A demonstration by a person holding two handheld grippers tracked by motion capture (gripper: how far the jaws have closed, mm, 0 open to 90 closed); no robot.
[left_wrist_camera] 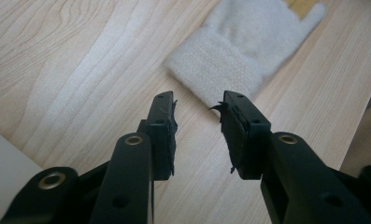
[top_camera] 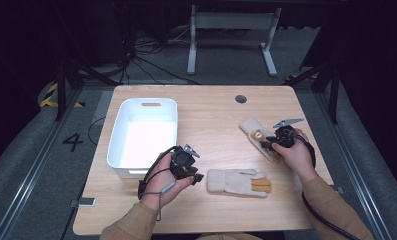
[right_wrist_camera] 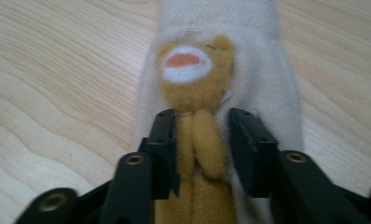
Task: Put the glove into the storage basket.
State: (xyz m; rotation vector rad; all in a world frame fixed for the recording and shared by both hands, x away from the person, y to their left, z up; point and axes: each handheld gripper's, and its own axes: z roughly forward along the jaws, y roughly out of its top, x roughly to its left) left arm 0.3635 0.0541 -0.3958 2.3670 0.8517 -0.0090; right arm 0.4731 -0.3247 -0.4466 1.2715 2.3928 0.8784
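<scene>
Two cream knitted gloves lie on the wooden table. The nearer glove has orange-brown fingers and lies flat at the front middle. Just left of its cuff my left gripper points at it, and its jaws stand open with bare wood between them. The farther glove lies at the right and carries a brown bear figure. My right gripper is down on it. Its pads press on the brown plush strip below the bear's face.
A white plastic bin with nothing in it stands at the table's left, close behind my left hand. A round cable hole sits near the far edge. Beyond the table are a dark floor, cables and a metal frame.
</scene>
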